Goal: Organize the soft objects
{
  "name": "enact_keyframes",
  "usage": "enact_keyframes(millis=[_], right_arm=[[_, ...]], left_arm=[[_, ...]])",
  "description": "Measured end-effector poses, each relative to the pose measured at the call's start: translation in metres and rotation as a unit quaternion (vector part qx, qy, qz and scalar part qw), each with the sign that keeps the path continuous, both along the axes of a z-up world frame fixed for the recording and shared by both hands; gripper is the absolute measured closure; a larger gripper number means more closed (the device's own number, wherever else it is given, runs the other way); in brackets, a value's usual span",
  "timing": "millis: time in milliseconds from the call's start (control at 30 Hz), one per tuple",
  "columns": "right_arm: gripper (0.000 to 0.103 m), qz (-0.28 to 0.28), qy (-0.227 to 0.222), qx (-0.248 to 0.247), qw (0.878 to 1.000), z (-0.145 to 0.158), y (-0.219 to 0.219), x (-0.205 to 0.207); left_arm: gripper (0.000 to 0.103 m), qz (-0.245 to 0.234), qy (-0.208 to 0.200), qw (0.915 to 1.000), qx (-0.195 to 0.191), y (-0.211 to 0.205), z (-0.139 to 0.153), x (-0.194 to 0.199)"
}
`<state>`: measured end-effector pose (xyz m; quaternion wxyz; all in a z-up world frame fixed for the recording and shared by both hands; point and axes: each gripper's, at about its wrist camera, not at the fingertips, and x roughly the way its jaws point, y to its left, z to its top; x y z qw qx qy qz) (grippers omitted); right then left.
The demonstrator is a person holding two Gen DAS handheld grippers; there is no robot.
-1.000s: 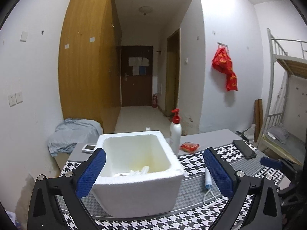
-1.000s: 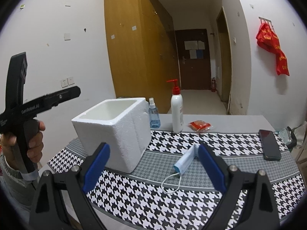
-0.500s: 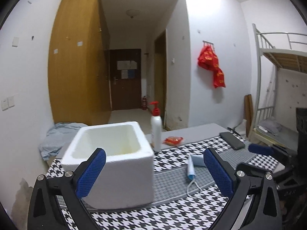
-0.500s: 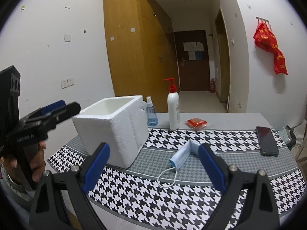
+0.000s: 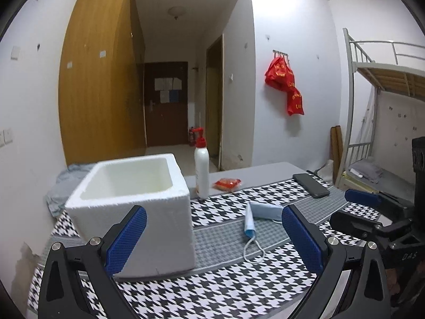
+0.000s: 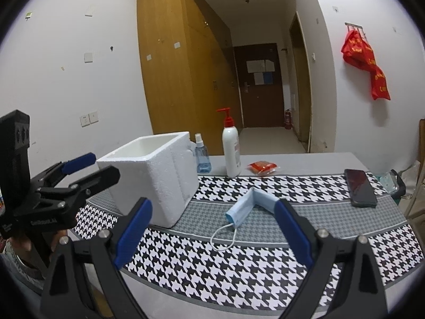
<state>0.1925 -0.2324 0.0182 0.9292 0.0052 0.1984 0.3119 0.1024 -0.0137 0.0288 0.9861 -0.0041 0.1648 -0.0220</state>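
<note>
One limp, featherlight face mask [image 6: 245,207] lies right of the foam box [image 6: 156,175], so we, both claws spread wide, should pinch its folded body, not the loop.

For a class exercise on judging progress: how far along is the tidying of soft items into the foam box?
Done: nothing can be confirmed; the foam box interior shows empty from here. In hand: nothing; left gripper and right gripper are both open. Left: the blue face mask lies on the houndstooth cloth.
</note>
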Motion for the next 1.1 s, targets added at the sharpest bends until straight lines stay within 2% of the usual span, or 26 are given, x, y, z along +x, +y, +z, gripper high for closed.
enact_keyframes(millis=[400,533,800,1100], right_arm=[[0.008,-0.011,-0.009,-0.013,1.000,-0.008,-0.005,-0.008],[0.008,-0.007,-0.004,-0.013,1.000,-0.009,-0.006,-0.008],[0.008,-0.004,-0.004,-0.015,1.000,-0.008,-0.012,-0.003],[0.008,-0.049,0.006,-0.018,0.999,-0.014,-0.042,0.003]], left_arm=[[0.001,-0.005,0.015,0.9999,-0.005,-0.008,-0.017,-0.002],[0.001,-0.014,0.033,0.9992,-0.017,-0.009,-0.019,0.003],[0.001,-0.019,0.048,0.9987,-0.007,-0.024,-0.026,0.015],[0.001,-0.038,0.071,0.9967,0.005,-0.053,-0.033,0.037]])
